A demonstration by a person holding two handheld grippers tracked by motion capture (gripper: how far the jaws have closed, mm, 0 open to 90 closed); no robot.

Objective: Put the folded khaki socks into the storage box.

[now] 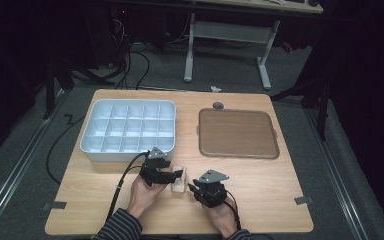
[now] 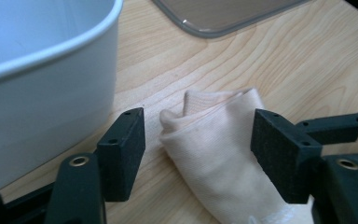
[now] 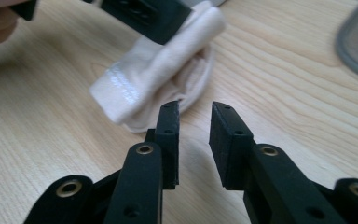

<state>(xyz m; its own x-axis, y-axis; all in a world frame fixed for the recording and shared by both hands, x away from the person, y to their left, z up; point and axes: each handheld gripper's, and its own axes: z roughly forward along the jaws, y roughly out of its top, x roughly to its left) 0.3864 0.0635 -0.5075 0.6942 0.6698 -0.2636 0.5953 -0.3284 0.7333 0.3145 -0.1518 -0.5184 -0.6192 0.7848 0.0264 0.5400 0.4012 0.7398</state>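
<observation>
Sock (image 1: 178, 181) long axis toward tray | left fingers (image 2: 126, 140) apart | right fingers (image 3: 168, 126) apart

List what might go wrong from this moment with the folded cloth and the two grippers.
1. The left gripper is open around the small folded cream cloth, pads apart from it; unheld, the fold may spring loose.
2. The right gripper is open beside the cloth; closing there may catch only one layer.
3. The white compartment tray stands close, so a jaw may bump it.
</observation>
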